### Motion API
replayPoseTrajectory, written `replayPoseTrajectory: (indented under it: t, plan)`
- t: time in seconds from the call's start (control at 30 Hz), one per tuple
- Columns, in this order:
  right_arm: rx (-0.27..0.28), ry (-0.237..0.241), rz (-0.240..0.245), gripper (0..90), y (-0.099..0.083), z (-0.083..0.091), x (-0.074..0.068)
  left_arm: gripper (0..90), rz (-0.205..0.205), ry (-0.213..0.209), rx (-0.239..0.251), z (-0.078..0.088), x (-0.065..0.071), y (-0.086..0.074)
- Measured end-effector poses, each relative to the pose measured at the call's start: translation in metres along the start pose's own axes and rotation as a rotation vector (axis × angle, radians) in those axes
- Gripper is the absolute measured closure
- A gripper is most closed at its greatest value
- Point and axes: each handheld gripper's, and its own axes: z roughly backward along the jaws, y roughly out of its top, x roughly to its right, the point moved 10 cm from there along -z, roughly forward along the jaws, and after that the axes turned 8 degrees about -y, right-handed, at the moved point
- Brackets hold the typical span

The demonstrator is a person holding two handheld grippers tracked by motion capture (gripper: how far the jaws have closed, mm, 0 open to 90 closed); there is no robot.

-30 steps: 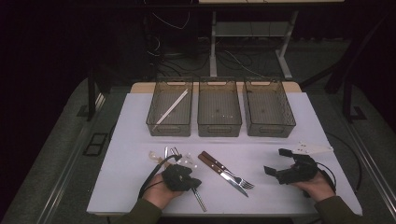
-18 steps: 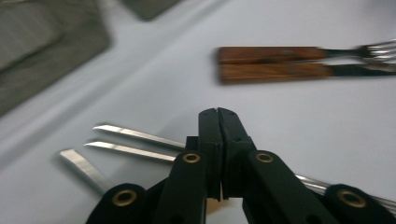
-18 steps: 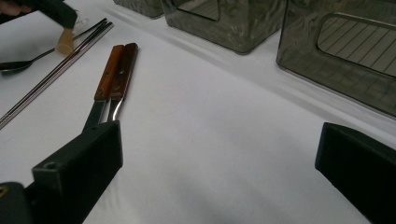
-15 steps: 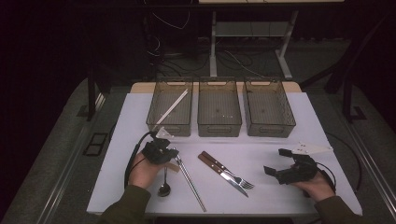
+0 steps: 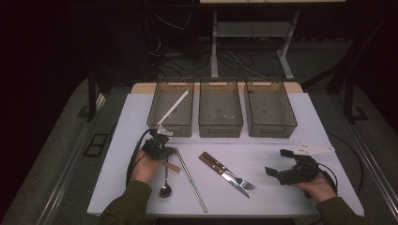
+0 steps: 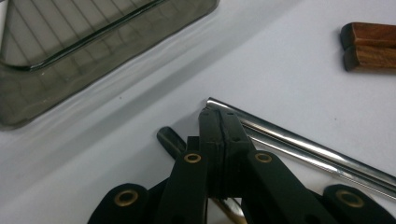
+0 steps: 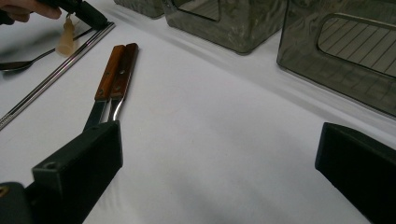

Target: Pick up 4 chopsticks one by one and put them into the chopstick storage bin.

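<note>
The left gripper sits just in front of the left bin, its fingers pressed together at the near end of the metal chopsticks, which lie slanting on the white table; whether a stick end is pinched between them is hard to tell. A spoon lies just left of the chopsticks, a wood-handled knife and fork to their right. The right gripper rests on the table near its right edge, fingers wide apart and holding nothing.
</note>
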Motion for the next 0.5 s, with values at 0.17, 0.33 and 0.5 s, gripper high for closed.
replayPoseTrajectory:
  t: [0.17, 0.33, 0.5]
  plan:
    - [0.001, 0.0, 0.0, 0.9, 0.0, 0.0, 0.0, 89.4, -0.003, -0.001, 0.004, -0.003, -0.001, 0.004]
    - [0.0, 0.001, 0.0, 0.9, 0.0, 0.0, 0.0, 89.4, 0.0, -0.007, 0.014, -0.007, -0.001, 0.009]
    - [0.001, 0.001, 0.0, 0.9, 0.0, 0.0, 0.0, 89.4, -0.006, -0.011, 0.013, -0.011, 0.0, 0.015]
